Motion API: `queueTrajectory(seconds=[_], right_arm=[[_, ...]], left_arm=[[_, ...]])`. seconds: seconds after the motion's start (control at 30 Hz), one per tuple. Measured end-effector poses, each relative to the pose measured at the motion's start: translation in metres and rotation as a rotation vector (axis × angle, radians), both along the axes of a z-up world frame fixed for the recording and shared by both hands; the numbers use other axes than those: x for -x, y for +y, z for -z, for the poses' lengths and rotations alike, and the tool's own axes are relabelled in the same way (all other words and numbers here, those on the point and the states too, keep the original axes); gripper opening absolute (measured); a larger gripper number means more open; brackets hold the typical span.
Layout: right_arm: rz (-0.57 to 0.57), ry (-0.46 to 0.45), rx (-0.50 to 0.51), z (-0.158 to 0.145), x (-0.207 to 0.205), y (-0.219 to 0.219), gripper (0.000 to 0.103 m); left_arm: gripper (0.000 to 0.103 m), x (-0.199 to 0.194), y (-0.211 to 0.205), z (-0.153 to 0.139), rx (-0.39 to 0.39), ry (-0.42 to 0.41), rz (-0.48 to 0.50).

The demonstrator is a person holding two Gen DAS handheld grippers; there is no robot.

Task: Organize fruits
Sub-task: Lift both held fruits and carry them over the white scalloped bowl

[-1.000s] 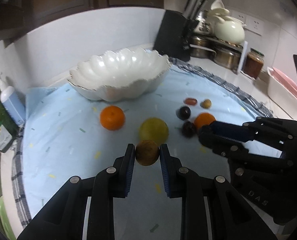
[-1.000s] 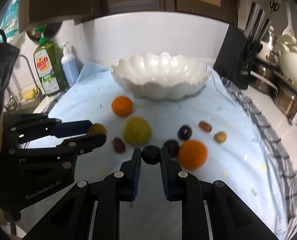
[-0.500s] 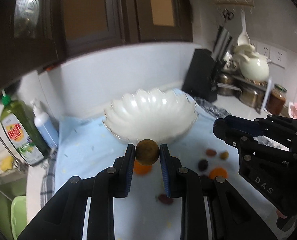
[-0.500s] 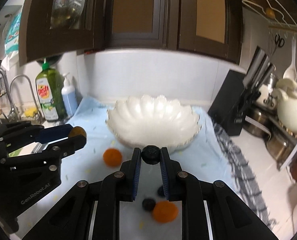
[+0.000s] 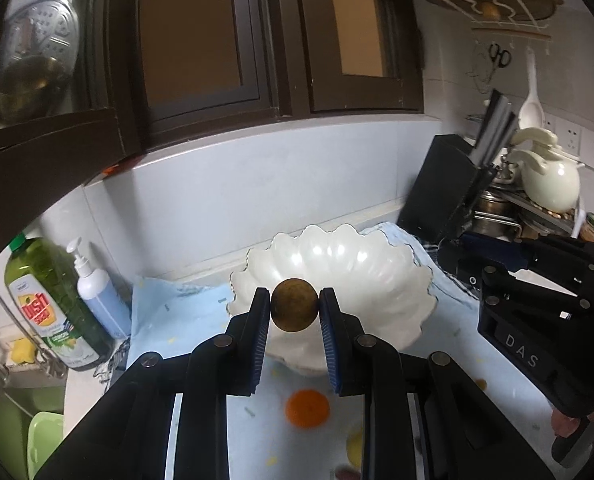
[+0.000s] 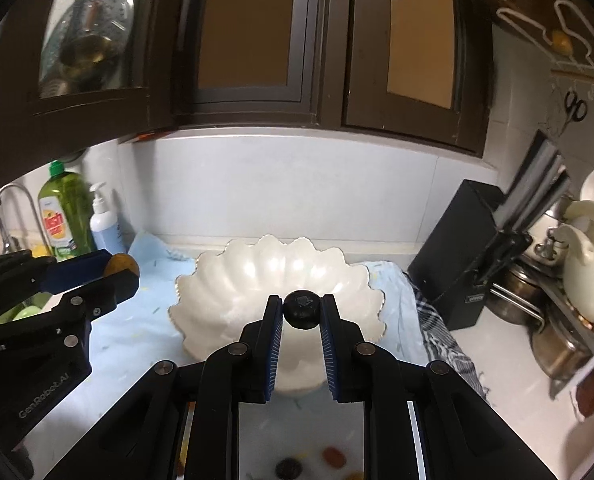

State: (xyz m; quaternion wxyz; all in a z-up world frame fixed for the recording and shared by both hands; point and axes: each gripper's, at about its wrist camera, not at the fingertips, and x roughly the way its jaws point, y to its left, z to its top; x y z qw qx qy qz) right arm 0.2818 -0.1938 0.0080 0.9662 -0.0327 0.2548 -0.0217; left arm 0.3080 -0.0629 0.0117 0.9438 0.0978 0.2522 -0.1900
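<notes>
Left hand-held gripper clamps brown fruit; right hand-held gripper clamps dark fruit; white bowl ahead.

Black gripper frames with silver screws, blue ribbed pads, white lettering.

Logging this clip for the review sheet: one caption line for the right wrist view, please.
Right tool grips a dark round fruit before the white scalloped bowl; left tool holds a brown fruit.

Dim indoor light; glare spots on the scalloped white bowl; fisheye bending at edges; lower frame motion-blurred.
</notes>
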Motion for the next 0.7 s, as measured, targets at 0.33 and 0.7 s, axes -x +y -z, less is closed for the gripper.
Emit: queueTrajectory(seconds=[0.33,0.7], right_arm=[[-0.005,0.142,-0.072,0.019,-0.077,-0.030,0.021],[-0.030,0.318,-0.086,0.054,-0.142,-0.039,0.021]], left_arm=[[0.026,-0.068,-0.028,0.014,-0.042,0.109,-0.006],[0.026,-0.137,-0.050,0.051,-0.089,0.275,-0.017]])
